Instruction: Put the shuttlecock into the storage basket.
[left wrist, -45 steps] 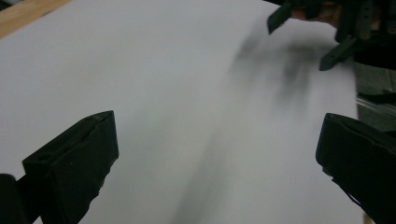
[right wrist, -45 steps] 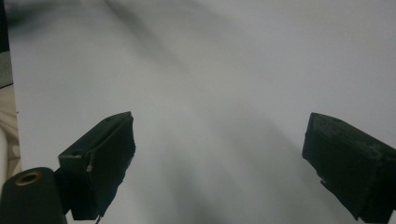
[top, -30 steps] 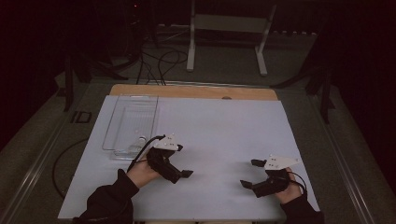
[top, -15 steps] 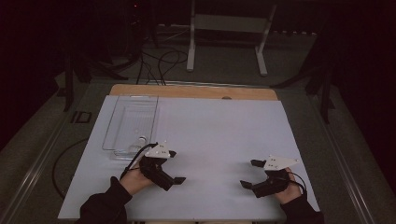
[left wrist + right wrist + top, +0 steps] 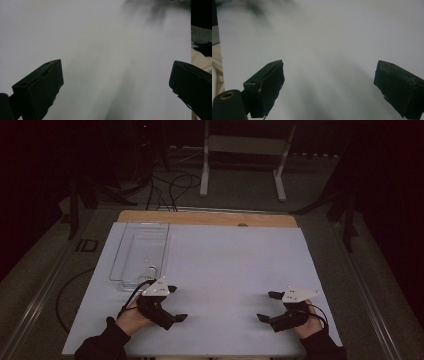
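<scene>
My left gripper (image 5: 176, 303) rests low over the white sheet (image 5: 225, 265) near the front left, held by a hand in a dark sleeve. Its jaws stand wide apart and point right, with nothing between them. In the left gripper view, the left gripper (image 5: 116, 67) has just bare white sheet (image 5: 100, 37) between its jaws. My right gripper (image 5: 268, 306) sits at the front right, open and empty, its jaws pointing left toward the other gripper. The right gripper (image 5: 329, 66) likewise frames plain white sheet (image 5: 337, 32) in its own view.
A clear plastic tray (image 5: 116, 255) lies on the sheet at the back left, just beyond the left gripper, with a small clear item (image 5: 151, 270) at its near end. A wooden table edge (image 5: 207, 217) runs along the back. Cables and a metal stand (image 5: 205, 170) lie on the floor behind.
The left gripper has drawn back from the tray toward the table's front edge and slightly left. The right gripper has stayed put.
</scene>
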Motion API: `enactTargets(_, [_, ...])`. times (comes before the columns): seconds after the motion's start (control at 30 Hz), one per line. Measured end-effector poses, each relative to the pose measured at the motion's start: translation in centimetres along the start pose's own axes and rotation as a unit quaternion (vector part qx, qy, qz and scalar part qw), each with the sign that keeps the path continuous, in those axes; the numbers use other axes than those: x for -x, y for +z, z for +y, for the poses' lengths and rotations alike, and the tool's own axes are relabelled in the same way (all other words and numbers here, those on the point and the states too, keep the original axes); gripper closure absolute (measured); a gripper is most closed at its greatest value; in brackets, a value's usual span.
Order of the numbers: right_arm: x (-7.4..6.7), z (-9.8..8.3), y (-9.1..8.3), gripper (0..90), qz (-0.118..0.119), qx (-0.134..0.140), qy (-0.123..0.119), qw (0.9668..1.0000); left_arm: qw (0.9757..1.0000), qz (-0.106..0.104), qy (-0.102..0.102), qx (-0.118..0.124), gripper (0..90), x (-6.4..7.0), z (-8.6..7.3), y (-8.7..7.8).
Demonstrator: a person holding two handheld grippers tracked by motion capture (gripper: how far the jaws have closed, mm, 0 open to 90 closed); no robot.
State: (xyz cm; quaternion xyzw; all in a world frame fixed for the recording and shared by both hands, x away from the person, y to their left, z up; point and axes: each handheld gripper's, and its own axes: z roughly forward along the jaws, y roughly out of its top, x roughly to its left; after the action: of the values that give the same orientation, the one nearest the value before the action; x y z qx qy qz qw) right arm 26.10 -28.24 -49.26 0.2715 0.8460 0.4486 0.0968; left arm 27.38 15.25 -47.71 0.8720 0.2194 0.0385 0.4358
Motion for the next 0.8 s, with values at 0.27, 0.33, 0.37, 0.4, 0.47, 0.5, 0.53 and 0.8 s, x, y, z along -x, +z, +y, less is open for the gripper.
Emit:
enactTargets(0.27, [0.0,0.0,0.0,9.1,-0.001,-0.001,0.002,1.0000,0.9999,-0.003,-0.015,0.007,0.0,-0.1,-1.6,-1.0])
enactTargets(0.33, [0.1,-0.1,0.1,9.1,0.000,-0.001,0.002,1.0000,0.9998,-0.004,-0.018,0.008,0.0,-0.2,-1.9,-1.2])
enactTargets(0.37, [0.1,-0.1,0.1,9.1,-0.001,-0.003,0.003,1.0000,0.9998,-0.003,-0.020,0.009,0.0,-0.2,-2.1,-1.3])
enactTargets(0.4, [0.1,-0.2,0.1,9.1,-0.001,-0.004,0.004,1.0000,0.9995,-0.007,-0.024,0.017,0.0,-0.2,-2.3,-1.4])
enactTargets(0.47, [0.1,-0.2,0.1,9.1,0.001,-0.003,0.005,1.0000,0.9992,-0.010,-0.032,0.024,0.0,-0.3,-2.7,-1.7])
enactTargets(0.5, [0.1,-0.2,0.1,9.1,0.000,-0.004,0.004,1.0000,0.9992,-0.008,-0.031,0.024,0.0,-0.4,-2.8,-1.8])
enactTargets(0.53, [0.1,-0.2,0.1,9.1,0.000,-0.004,0.004,1.0000,0.9991,-0.003,-0.033,0.026,0.0,-0.4,-3.0,-1.9])
enactTargets(0.8, [0.1,-0.3,0.1,9.1,0.002,-0.002,0.005,1.0000,0.9987,0.002,-0.033,0.039,0.0,-0.6,-4.7,-2.2])
